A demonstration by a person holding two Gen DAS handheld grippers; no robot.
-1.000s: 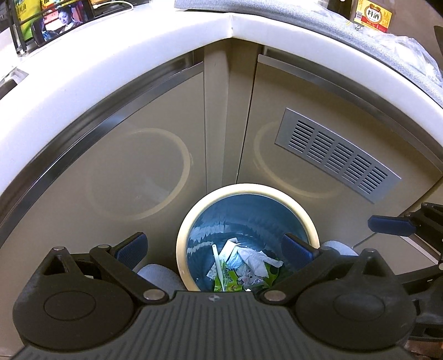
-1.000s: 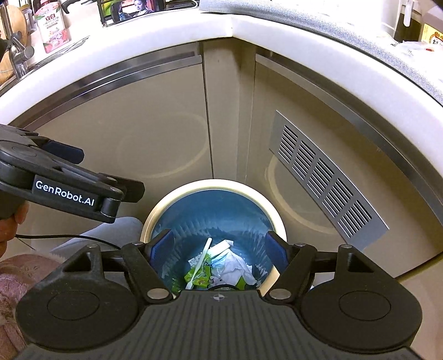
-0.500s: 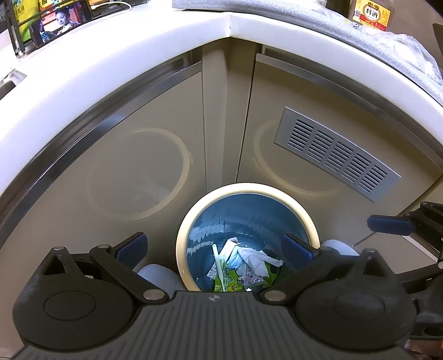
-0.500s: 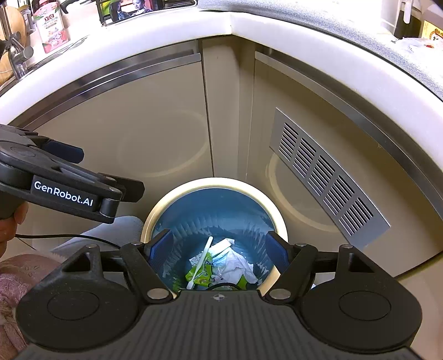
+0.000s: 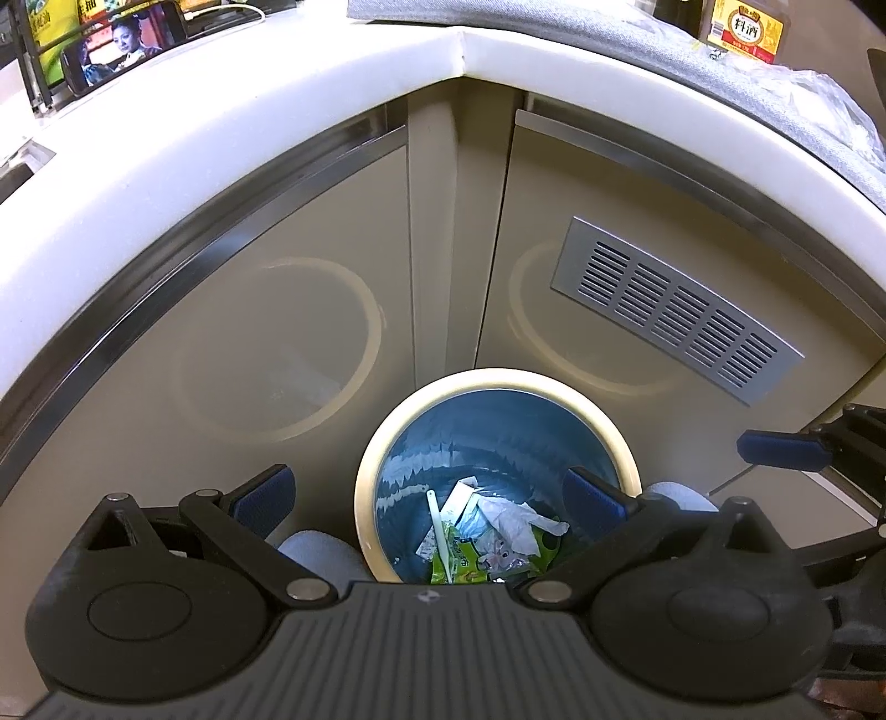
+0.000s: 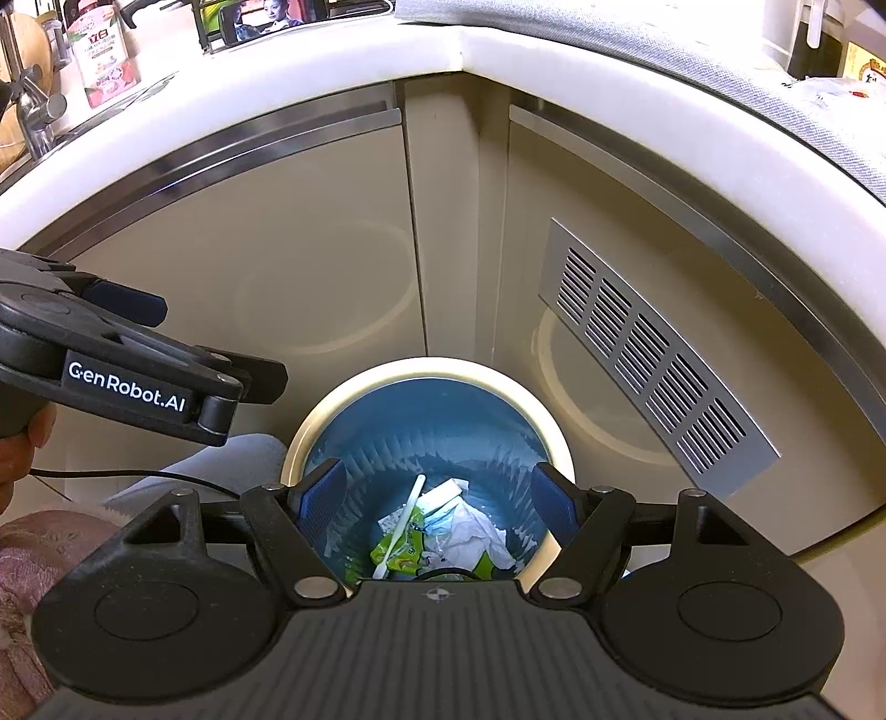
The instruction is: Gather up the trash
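1. I've got both tongs hovering over the trash bin (image 5: 620, 437), a round bin w/ cream rim and blue liner, standing on the floor in the inner corner where the two cabinet runs meet.
2. Left gripper (image 5: 429, 495): spread wide, nothing between the blue pads. In its own view the left pad sits outside the bin's rim, the right pad over the bin's right side.
3. Right gripper (image 6: 437, 493): also spread wide, empty. Both pads frame the bin opening, one just inside each side of the rim.
4. Trash (image 6: 443, 534) lies at the bottom of the bin: green wrapper (image 6: 401, 551), crumpled white paper (image 6: 473, 534), a white stick-like utensil (image 6: 398, 526) lying slantwise across the pile. No pad touches any of it.
5. In right wrist view I see the left gripper from the side at the left edge, w/ "GenRobot.AI" printed on it, a hand (image 6: 22, 448) gripping its handle, a black cable (image 6: 138, 476) trailing under it.
6. Cabinet door right of the corner carries a metal vent grille (image 5: 675, 318).
7. White countertop (image 5: 221, 105) wraps above; a phone (image 5: 124, 47) w/ video playing stands near its back edge on the left run, a bottle w/ yellow-red label (image 5: 745, 27) at the far right.
8. Faucet (image 6: 33, 105) shows at the top left corner, right wrist view.
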